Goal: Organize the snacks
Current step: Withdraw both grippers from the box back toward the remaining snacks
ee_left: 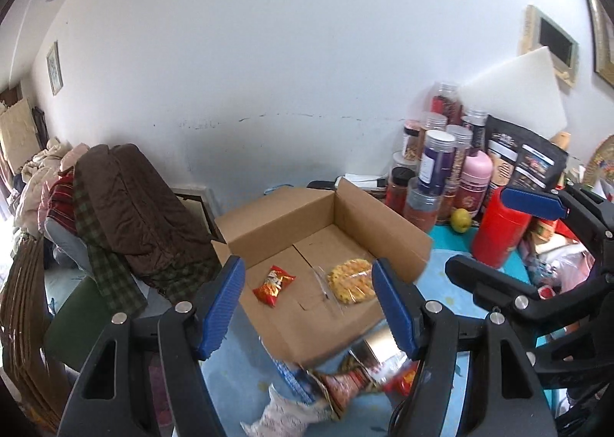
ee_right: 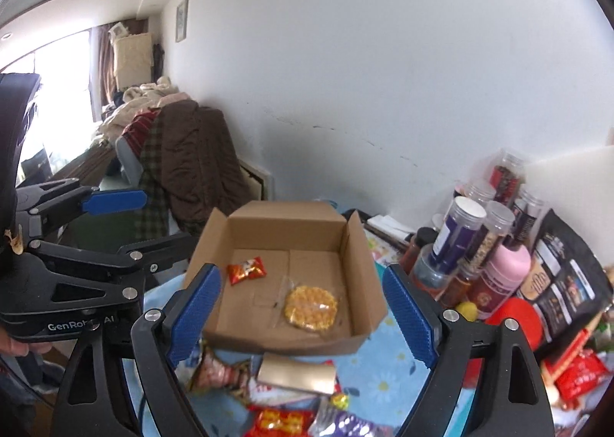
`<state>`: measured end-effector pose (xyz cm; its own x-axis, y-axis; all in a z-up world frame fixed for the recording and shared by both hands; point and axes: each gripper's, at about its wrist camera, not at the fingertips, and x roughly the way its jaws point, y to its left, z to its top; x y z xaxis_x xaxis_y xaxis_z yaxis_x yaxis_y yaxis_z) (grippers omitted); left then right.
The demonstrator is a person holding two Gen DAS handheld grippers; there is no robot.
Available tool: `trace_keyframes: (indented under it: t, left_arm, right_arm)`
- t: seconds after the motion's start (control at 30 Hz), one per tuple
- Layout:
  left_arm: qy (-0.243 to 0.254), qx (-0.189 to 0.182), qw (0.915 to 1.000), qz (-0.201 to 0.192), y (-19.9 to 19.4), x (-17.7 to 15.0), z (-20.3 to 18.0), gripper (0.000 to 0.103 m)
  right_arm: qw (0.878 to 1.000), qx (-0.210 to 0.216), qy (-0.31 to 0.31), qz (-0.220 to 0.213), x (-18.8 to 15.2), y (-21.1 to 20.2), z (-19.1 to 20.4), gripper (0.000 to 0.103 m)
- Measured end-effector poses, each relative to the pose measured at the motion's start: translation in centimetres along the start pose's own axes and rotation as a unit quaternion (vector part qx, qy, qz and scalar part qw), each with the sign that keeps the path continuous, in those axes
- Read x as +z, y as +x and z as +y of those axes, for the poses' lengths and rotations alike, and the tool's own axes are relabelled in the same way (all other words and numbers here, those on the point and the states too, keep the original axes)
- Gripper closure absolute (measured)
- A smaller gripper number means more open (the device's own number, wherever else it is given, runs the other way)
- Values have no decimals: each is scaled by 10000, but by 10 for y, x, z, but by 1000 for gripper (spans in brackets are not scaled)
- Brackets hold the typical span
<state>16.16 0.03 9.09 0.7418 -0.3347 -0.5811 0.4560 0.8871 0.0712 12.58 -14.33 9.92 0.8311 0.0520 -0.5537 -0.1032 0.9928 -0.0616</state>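
— What's in the cardboard box (ee_right: 268, 230)?

— A crinkly red snack packet (ee_right: 246, 270) and a round yellow waffle-textured snack (ee_right: 311, 307) in clear wrap, lying apart on its flat brown floor.

— And nearer you?

— More snack packets (ee_right: 284, 419) heaped on the blue flowered bench (ee_right: 387, 371), partly cut off, too blurred to name. A gold carton (ee_right: 295, 373) lies beside the box.

— Your jaws?

— My right gripper (ee_right: 303, 318) stands spread wide, empty; my left gripper (ee_left: 309, 306) is half spread, pinching nothing. Plastic jars (ee_right: 460, 233) crowd the right.
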Motion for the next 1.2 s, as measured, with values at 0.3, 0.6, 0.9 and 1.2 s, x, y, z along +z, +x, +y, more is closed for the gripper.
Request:
trace_keyframes:
  t: [0.3, 0.6, 0.9, 1.2]
  left_arm:
    - [41, -108, 9999, -57, -37, -37, -12, 34]
    - [61, -58, 10000, -32, -54, -75, -15, 26]
    - [-93, -320, 9991, 281, -44, -113, -13, 26]
    - [-75, -394, 9969, 676, -14, -146, -15, 26]
  right_arm:
    - [9999, -65, 43, -90, -34, -40, 16, 14]
    - [9997, -49, 251, 10, -74, -53, 29, 14]
    - [9971, 44, 728, 217, -118, -47, 32, 11]
    - [9940, 90, 964, 511, -152, -21, 30, 11]
